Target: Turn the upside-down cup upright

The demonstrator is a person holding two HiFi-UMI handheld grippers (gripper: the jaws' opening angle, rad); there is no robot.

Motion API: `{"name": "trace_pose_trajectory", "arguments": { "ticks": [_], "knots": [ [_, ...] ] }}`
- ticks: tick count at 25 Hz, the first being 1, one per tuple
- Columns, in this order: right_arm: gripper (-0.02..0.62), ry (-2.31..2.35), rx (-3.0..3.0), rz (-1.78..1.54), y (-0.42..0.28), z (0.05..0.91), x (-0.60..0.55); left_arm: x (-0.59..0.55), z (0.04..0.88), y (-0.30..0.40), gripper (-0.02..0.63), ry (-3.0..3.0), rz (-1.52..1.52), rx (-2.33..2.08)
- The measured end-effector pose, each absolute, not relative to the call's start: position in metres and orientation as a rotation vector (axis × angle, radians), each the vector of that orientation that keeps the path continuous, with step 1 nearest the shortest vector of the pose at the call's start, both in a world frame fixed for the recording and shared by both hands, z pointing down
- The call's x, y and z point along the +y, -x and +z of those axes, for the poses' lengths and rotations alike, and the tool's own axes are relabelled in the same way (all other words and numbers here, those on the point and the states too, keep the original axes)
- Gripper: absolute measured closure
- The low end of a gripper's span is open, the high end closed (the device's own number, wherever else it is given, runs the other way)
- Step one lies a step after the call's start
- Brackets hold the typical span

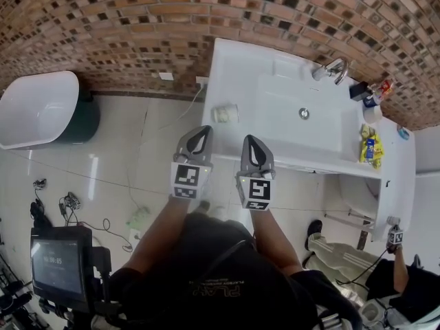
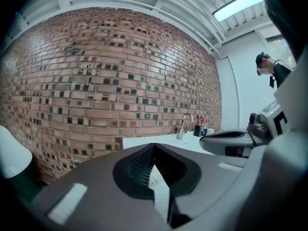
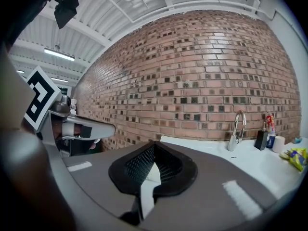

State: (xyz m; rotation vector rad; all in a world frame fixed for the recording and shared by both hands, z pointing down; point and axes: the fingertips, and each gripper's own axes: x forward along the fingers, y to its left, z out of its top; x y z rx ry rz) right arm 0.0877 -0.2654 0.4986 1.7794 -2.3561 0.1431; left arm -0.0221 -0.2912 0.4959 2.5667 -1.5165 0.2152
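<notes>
A white counter (image 1: 230, 67) is set against a brick wall (image 1: 137, 19). The cup (image 1: 225, 113) is seen on it, just left of the basin (image 1: 289, 133), too small for its orientation to be told. A tap (image 1: 335, 69), a dark bottle (image 1: 359, 91) and a yellow packet (image 1: 370, 145) are ranged by the basin's right side. The left gripper (image 1: 196, 140) and right gripper (image 1: 256, 151) are held short of the counter, each with its jaws pressed together on nothing. A white tub (image 1: 38, 108) is seen far left.

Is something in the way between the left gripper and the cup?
No, nothing visible. The cup sits on the white counter, and only bare counter edge lies between it and the left gripper.
</notes>
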Motion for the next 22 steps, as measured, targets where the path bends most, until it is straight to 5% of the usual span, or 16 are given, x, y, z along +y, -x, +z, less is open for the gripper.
{"name": "trace_pose_trajectory", "arguments": {
  "ticks": [18,22],
  "knots": [
    [0.577,-1.527,-2.264,0.400,-0.082,0.578,-0.324,-0.353,0.522,0.018,0.611,-2.539,0.223,-1.489],
    [0.525,-1.480,-2.252,0.433,-0.077,0.591,-0.338,-0.362,0.527,0.020,0.612,-2.545,0.238,-1.477]
  ]
}}
